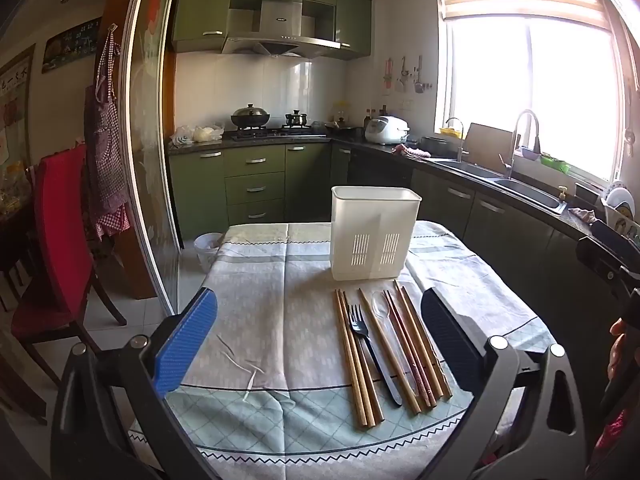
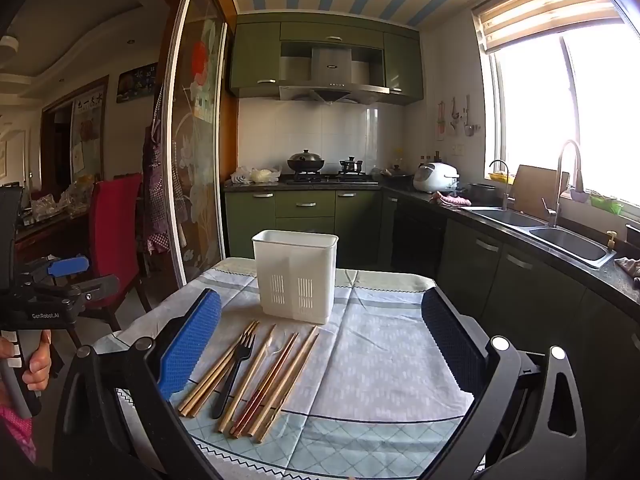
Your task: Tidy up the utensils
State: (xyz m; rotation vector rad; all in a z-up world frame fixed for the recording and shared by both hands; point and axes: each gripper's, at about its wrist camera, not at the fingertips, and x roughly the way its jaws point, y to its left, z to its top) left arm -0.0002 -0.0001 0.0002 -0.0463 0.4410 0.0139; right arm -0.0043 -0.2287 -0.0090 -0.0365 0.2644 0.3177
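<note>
A white slotted utensil holder (image 1: 374, 236) (image 2: 296, 274) stands upright on the table. In front of it lie several wooden chopsticks (image 1: 356, 356) (image 2: 212, 372), a black plastic fork (image 1: 370, 350) (image 2: 234, 372), a clear plastic spoon (image 1: 384, 312) and a reddish chopstick pair (image 1: 408, 348) (image 2: 262, 392), side by side. My left gripper (image 1: 320, 340) is open and empty, above the near table, with the utensils between its fingers toward the right. My right gripper (image 2: 320, 348) is open and empty, with the utensils by its left finger (image 2: 192, 344).
The table has a pale patterned cloth (image 1: 260, 280) (image 2: 380, 340). A red chair (image 1: 60, 240) and a white bin (image 1: 208, 250) stand to the left. Green cabinets, stove and sink counter (image 1: 500, 184) run behind and to the right. The left gripper also shows at the left of the right wrist view (image 2: 60, 280).
</note>
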